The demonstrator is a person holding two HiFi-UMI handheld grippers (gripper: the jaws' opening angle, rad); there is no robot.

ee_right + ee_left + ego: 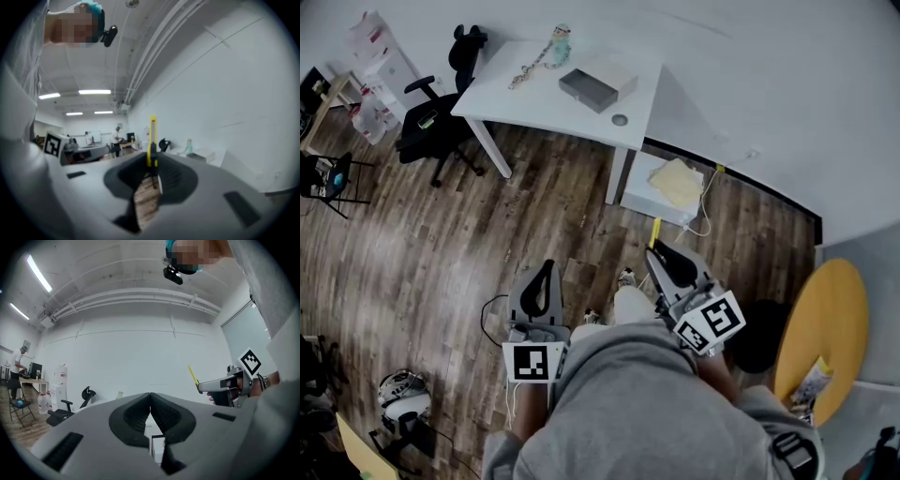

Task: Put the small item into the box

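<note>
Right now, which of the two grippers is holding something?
The right gripper: its jaws are shut on a thin yellow item that sticks out ahead of them. The left gripper has its jaws together with nothing between them.

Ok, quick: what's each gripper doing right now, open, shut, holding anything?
Left gripper: closed, nothing between the jaws.
Right gripper: closed on a thin yellow stick.

In the head view the grey sweatshirt (647, 412) hides the rear of the left gripper (547, 264) and right gripper (654, 247). The thin yellow item (152, 138) runs down between the right gripper's closed jaws, lower end hidden, kind unclear. The box (597, 86) at 12 o'clock is too small to show its inside.
</note>
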